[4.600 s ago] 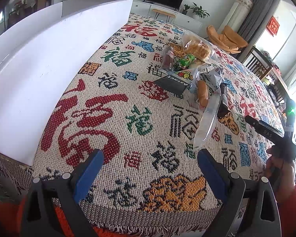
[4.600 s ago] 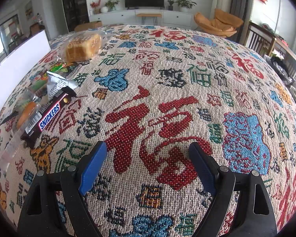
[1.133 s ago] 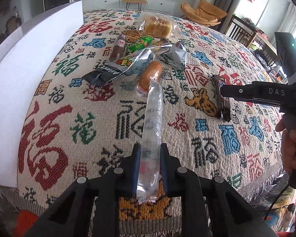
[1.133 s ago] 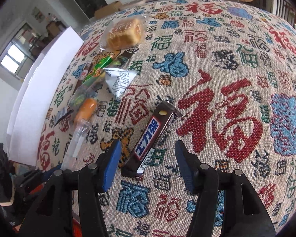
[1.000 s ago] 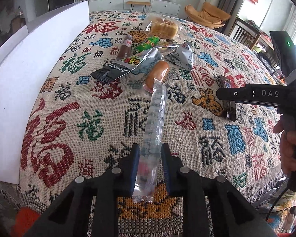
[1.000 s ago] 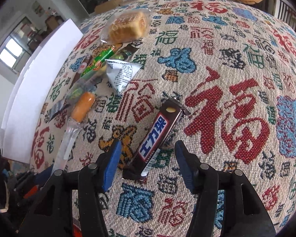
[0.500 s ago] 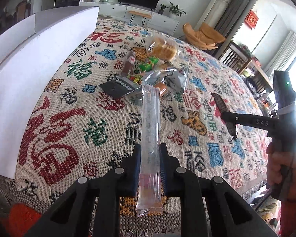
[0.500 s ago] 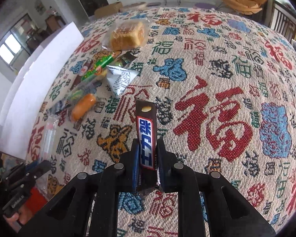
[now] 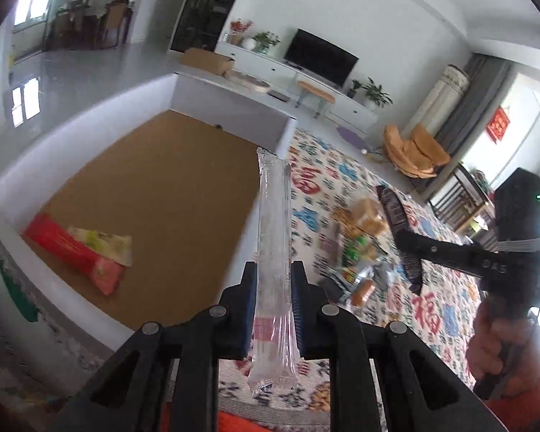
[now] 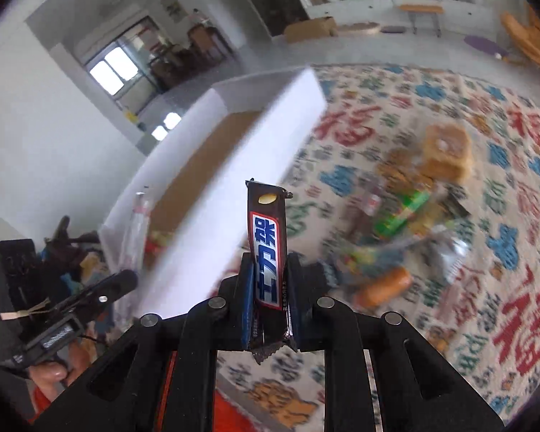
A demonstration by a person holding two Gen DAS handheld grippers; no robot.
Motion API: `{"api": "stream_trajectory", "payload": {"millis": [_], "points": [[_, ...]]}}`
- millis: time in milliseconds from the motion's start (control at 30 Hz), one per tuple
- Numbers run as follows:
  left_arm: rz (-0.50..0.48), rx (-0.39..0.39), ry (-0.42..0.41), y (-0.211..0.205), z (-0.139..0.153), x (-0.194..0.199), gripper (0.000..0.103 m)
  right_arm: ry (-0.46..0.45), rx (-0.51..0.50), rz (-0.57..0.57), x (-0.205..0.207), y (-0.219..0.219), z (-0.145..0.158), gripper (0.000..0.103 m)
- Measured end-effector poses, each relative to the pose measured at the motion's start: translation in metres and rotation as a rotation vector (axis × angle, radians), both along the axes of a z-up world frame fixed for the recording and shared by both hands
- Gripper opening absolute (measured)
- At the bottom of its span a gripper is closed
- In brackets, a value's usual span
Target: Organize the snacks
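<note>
Between your left gripper's point(image 9: 273, 300) closed fingers stands a clear tube snack point(image 9: 273, 252); beyond lies the white box point(image 9: 90, 122). Your right gripper point(image 10: 269, 298) clamps the chocolate bar point(image 10: 267, 252).

Snack pile point(image 10: 406, 223) on the cloth is motion-blurred.

Clear, see-through plastic tube snack point(image 9: 273, 248), a touch of red print low down. Dark brown chocolate bar wrapper point(image 10: 268, 252) with blue-and-white lettering edged red. White-walled box point(image 9: 72, 115), tan floor. Cream woven tablecloth point(image 10: 486, 252), red, blue, green characters.
</note>
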State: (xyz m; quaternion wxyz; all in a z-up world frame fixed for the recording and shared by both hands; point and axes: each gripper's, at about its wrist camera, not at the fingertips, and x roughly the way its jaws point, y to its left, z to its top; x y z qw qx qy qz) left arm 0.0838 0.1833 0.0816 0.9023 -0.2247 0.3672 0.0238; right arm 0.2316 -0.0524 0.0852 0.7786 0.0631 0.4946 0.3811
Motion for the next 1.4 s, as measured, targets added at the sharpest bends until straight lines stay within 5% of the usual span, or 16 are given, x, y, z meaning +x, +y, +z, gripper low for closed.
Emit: {"api": "stream_trajectory", "payload": {"millis": [233,300,333,367,533,767,867,967,1100,1400], "points": [[0.147,0.148,0.072,0.066,-0.008,0.024,0.018,-0.108,0.057,0.185,-0.008,0.143,0.035,0.02],[0.195,0.194,0.093,0.071,-0.015,0.028,0.035,-0.104,0.049,0.203,-0.009,0.163,0.031,0.033],[0.214,0.211,0.094,0.076,-0.017,0.025,0.063,-0.089,0.055,0.201,-0.007,0.166,0.028,0.048],[0.238,0.226,0.081,0.074,-0.018,0.021,0.084,-0.08,0.069,0.191,-0.007,0.164,0.026,0.052],[0.203,0.208,-0.006,0.037,-0.017,-0.001,0.094,-0.166,0.023,0.133,-0.011,0.109,0.018,0.062],[-0.118,0.133,-0.072,-0.081,-0.029,-0.016,0.1,-0.299,-0.34,-0.127,-0.014,-0.047,-0.064,0.065],[-0.214,0.095,-0.007,-0.127,-0.06,-0.002,0.1,-0.227,-0.441,-0.284,-0.016,-0.121,-0.104,0.065],[-0.248,0.15,0.062,-0.162,-0.09,0.011,0.1,-0.16,-0.471,-0.396,-0.015,-0.172,-0.13,0.065],[-0.262,0.211,0.113,-0.183,-0.113,0.009,0.1,-0.165,-0.5,-0.462,-0.006,-0.197,-0.138,0.065],[-0.231,0.194,0.159,-0.171,-0.127,0.016,0.1,-0.188,-0.467,-0.489,0.011,-0.195,-0.148,0.078]]}}
